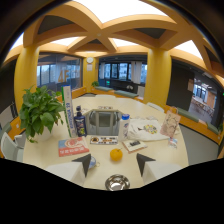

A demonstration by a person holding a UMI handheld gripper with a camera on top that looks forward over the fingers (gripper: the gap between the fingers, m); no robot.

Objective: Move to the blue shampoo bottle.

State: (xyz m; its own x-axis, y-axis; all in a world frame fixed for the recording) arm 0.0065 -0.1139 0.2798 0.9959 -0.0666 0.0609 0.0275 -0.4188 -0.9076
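Low in the frame the gripper (114, 164) sits level over the table (160, 150), fingers spread wide and holding nothing. Below between them lies a metal bowl (117, 182), just ahead an orange (116, 154). Farther, left of centre, stands the blue shampoo bottle (80, 122) beside a potted plant (40, 111)

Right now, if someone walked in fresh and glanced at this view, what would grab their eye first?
Probably the big leafy potted plant at the table's far left edge, and the orange sitting just ahead of the open gripper, between its fingertips' line. Behind the orange stand the dark blue shampoo bottle, left of a grey chair back, and a white bottle to its right. A small metal bowl lies nearest, between the fingers.
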